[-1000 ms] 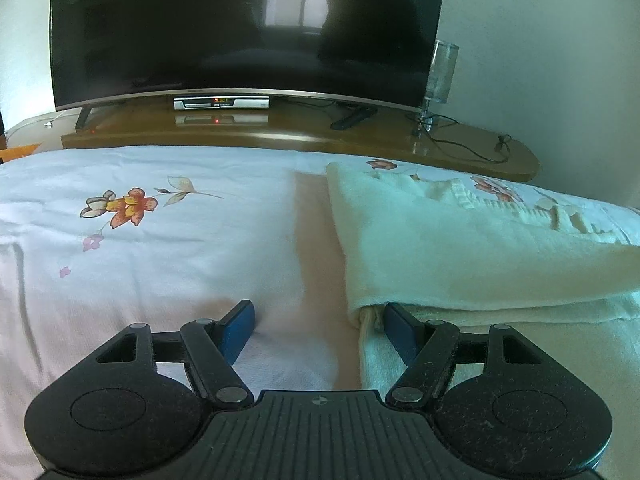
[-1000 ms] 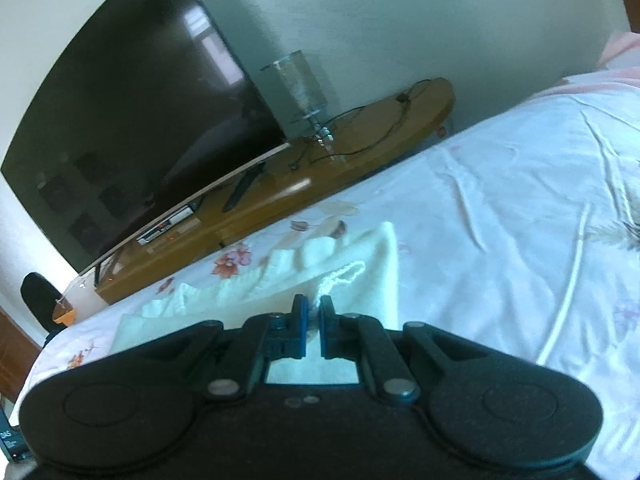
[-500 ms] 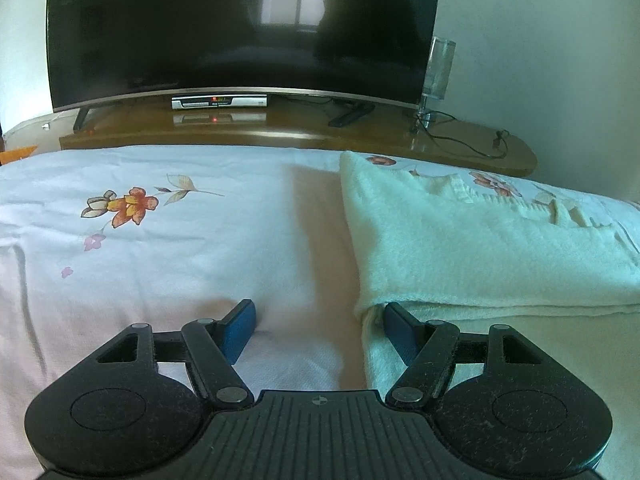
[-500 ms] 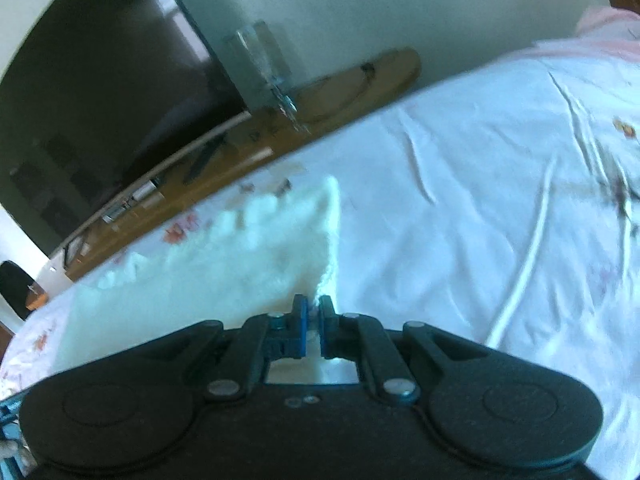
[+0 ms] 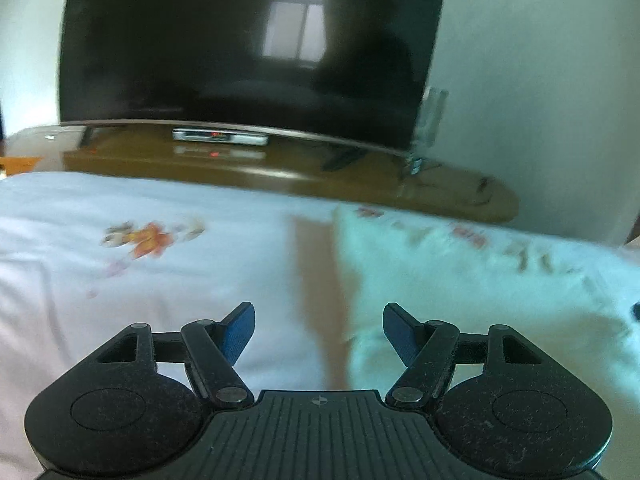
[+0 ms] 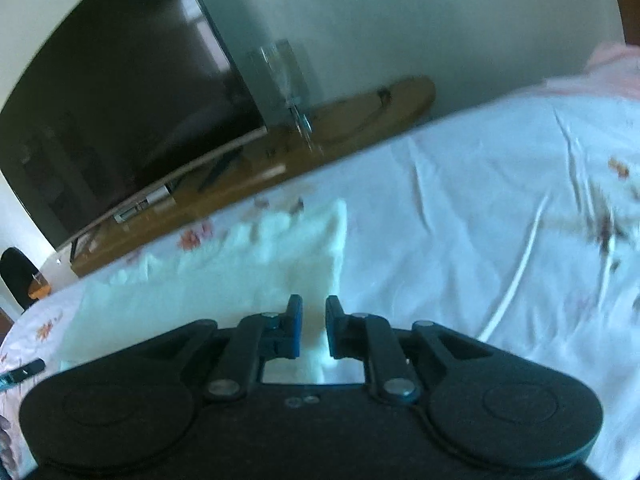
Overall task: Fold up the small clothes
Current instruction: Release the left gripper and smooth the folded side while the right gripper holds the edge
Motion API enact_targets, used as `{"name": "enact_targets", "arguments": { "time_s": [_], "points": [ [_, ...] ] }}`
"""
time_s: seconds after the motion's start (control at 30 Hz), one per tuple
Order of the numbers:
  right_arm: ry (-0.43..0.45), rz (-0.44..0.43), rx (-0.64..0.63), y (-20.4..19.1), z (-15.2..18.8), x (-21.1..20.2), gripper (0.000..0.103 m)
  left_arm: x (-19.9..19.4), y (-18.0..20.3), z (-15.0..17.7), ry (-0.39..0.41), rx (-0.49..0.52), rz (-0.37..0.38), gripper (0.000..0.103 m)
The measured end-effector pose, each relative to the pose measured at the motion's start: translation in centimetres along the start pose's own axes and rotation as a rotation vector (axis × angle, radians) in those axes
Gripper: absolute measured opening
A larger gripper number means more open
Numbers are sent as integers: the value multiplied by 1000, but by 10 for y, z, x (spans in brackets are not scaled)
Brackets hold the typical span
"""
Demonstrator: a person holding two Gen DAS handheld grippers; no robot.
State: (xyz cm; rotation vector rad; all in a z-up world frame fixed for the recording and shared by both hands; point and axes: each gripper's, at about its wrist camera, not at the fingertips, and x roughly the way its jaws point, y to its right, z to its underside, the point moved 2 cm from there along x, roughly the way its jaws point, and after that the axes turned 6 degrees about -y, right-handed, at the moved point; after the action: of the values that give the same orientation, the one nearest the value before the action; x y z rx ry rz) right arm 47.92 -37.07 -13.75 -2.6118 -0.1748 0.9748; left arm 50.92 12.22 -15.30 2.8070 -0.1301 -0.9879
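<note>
A pale cream knitted garment (image 5: 460, 280) lies folded on the white floral bedsheet (image 5: 140, 280). In the left wrist view my left gripper (image 5: 318, 328) is open and empty, raised a little, with the garment's left edge near its right finger. In the right wrist view the garment (image 6: 224, 280) lies flat ahead. My right gripper (image 6: 313, 324) has its jaws slightly parted over the garment's right corner, and the cloth sits between and below them, not pinched.
A large dark TV (image 5: 248, 48) stands on a wooden console (image 5: 280, 168) past the bed's far edge, with a set-top box (image 5: 220, 138) and a glass lamp (image 6: 280, 76). The wrinkled sheet (image 6: 480, 208) spreads to the right.
My right gripper has opened and let go of the garment corner, which now lies flat. My left gripper has lifted and drawn back from the garment's edge; both views are blurred by motion.
</note>
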Motion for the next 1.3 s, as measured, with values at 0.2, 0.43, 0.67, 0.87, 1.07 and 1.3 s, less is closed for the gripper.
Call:
{"name": "enact_targets", "arguments": {
  "time_s": [0.2, 0.43, 0.67, 0.87, 1.07, 1.3],
  "points": [
    [-16, -2, -32, -14, -9, 11, 14, 43, 4, -4, -164, -88, 24, 22],
    [-126, 65, -129, -13, 9, 24, 7, 32, 4, 6, -157, -12, -30, 23],
    [-3, 72, -114, -7, -15, 15, 14, 49, 37, -54, -4, 181, 10, 23],
    [16, 99, -116, -9, -28, 40, 8, 109, 46, -54, -84, 249, -15, 23],
    [-3, 111, -146, -12, -20, 52, 8, 120, 26, -52, -84, 241, -39, 23],
    [19, 90, -130, -6, -25, 49, 10, 116, 40, -56, -72, 325, -51, 23]
  ]
}}
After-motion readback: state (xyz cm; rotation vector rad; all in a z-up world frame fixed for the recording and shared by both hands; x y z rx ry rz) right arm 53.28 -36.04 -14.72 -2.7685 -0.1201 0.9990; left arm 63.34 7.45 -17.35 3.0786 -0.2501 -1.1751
